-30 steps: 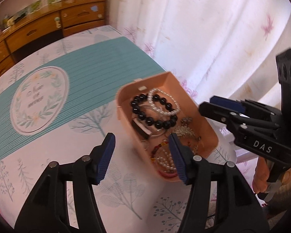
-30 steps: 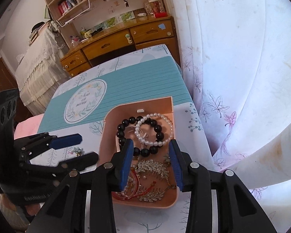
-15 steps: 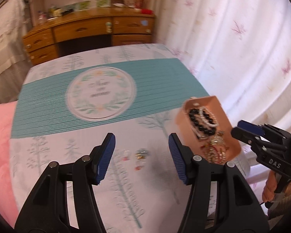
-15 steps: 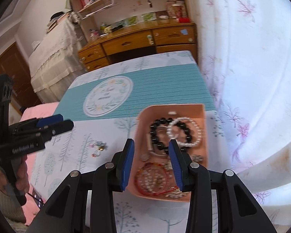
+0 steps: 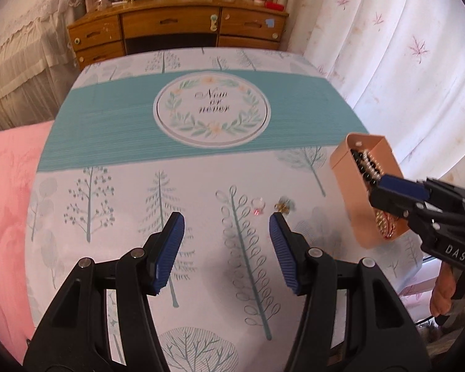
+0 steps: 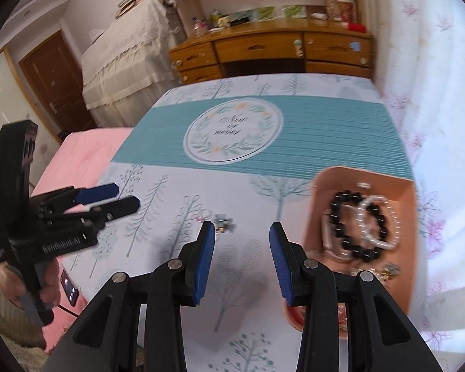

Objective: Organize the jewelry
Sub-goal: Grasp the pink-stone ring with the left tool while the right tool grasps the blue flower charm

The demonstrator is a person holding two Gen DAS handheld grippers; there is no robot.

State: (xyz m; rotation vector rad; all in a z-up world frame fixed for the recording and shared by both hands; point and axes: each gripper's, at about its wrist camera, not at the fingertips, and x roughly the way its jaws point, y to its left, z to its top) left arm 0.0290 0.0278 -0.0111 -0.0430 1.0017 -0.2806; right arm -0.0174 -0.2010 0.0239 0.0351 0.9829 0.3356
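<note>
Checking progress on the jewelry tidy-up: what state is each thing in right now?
left gripper: open, empty.
right gripper: open, empty.
pink tray: on the bedspread, holding bracelets.
black bead bracelet: in the tray, overlapping the pearl bracelet.
two small loose pieces: on the bedspread, outside the tray.
</note>
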